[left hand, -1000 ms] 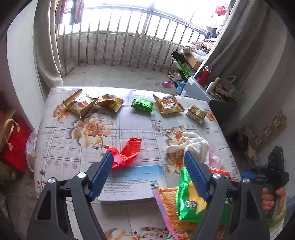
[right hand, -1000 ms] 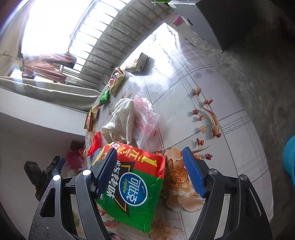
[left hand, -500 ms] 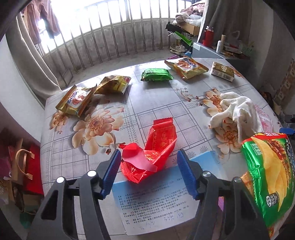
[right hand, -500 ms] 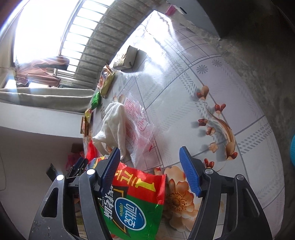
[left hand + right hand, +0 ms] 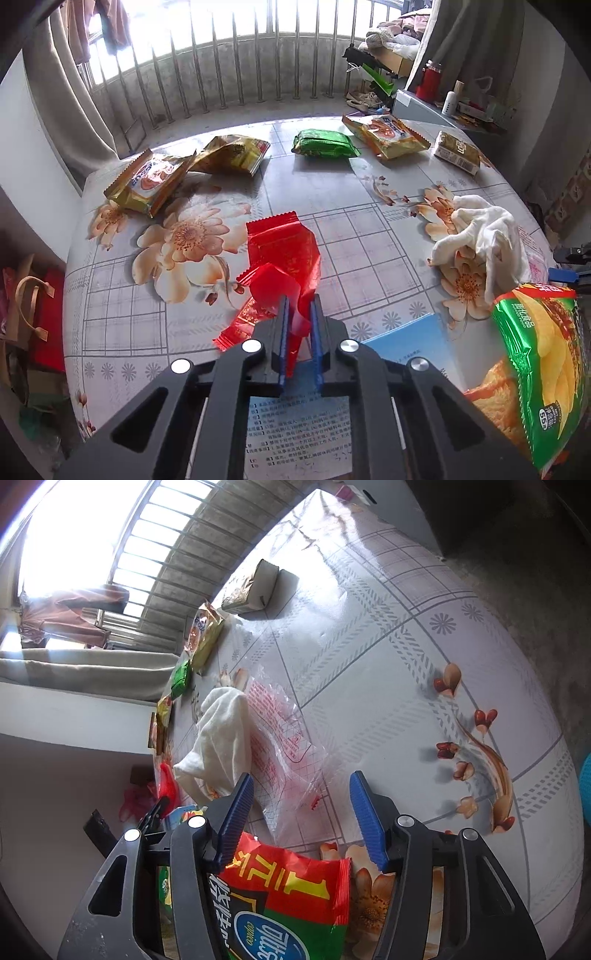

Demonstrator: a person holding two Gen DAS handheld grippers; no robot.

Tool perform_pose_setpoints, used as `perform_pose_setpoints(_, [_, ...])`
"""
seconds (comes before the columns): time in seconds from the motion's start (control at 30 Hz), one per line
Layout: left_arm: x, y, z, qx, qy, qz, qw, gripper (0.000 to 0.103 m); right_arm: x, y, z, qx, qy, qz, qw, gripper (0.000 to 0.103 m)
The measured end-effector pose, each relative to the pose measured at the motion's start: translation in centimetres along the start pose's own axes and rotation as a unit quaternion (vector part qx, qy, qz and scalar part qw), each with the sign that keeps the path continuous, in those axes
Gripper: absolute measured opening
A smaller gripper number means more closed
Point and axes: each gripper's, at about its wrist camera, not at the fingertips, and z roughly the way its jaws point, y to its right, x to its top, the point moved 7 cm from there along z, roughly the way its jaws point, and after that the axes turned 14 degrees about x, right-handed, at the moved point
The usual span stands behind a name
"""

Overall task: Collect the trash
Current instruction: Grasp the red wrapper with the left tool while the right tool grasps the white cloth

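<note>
The left gripper point(image 5: 297, 321) has dropped and clamped onto the crumpled red foil wrapper point(image 5: 282, 258), at twelve o'clock from it on the floral-print table point(image 5: 332, 192). The thin film could tear or slip. The right gripper point(image 5: 301, 812), jaws just narrowing, hangs unclenched over the clear plastic bag point(image 5: 284, 738).

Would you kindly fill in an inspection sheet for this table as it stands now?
Surface: table under a flowered cloth.
Job's things: red wrapper near the front; clear bag beside the white cloth; green chip bag at the right edge.
Clutter: snack packets along the far edge; printed sheet in front.
Grippers: left tongs have just closed on the red wrapper; right tongs open above the clear bag, jaws just narrowing.
Cables: nothing seen.
Surroundings: railing, curtains, cluttered shelf.
</note>
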Motion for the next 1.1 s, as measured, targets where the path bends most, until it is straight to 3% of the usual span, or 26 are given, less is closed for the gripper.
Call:
perform_pose_setpoints(0.1, [0.1, -0.1, -0.1, -0.002, 0.002, -0.005, 1.0, 0.006, 0.4, 0.0, 0.2, -0.019, 0.01, -0.005, 1.0, 0.044])
perform_pose_setpoints(0.23, [0.2, -0.5, -0.5, -0.007, 0.007, -0.018, 0.9998, 0.005, 1.3, -1.3, -1.5, -0.085, 0.055, -0.055, 0.993, 0.048])
perform_pose_setpoints(0.3, [0.3, -0.8, -0.8, -0.009, 0.013, -0.022, 0.9996, 0.005, 1.7, -2.8, -2.1, -0.086, 0.068, -0.083, 0.991, 0.049])
perform_pose_setpoints(0.37, [0.5, -0.9, -1.2, -0.01, 0.018, -0.025, 0.9995, 0.005, 1.8, -4.7, -1.4, -0.066, 0.054, -0.111, 0.99, 0.055])
perform_pose_setpoints(0.47, [0.7, -1.0, -1.7, -0.014, 0.025, -0.034, 0.999, 0.004, 1.6, -6.4, 1.2, -0.042, 0.006, -0.125, 0.991, 0.056])
perform_pose_setpoints(0.67, [1.2, -1.0, -3.1, -0.025, 0.04, -0.044, 0.9979, 0.004, 2.3, -6.2, 6.6, -0.065, -0.043, -0.121, 0.99, 0.055])
perform_pose_setpoints(0.8, [1.5, -1.0, -3.7, -0.031, 0.048, -0.046, 0.9973, 0.004, 2.6, -6.0, 8.0, -0.08, -0.056, -0.121, 0.988, 0.036])
perform_pose_setpoints(0.87, [1.5, -1.1, -3.9, -0.036, 0.048, -0.05, 0.9969, 0.004, 2.7, -5.9, 8.2, -0.075, -0.059, -0.117, 0.989, 0.017])
perform_pose_setpoints(0.93, [1.5, -1.1, -4.1, -0.041, 0.048, -0.055, 0.9965, 0.004, 2.7, -6.0, 8.1, -0.068, -0.06, -0.114, 0.989, 0.008])
perform_pose_setpoints(1.1, [1.5, -1.4, -4.6, -0.042, 0.052, -0.062, 0.9958, 0.004, 2.7, -7.2, 7.7, -0.044, -0.047, -0.125, 0.99, 0.001])
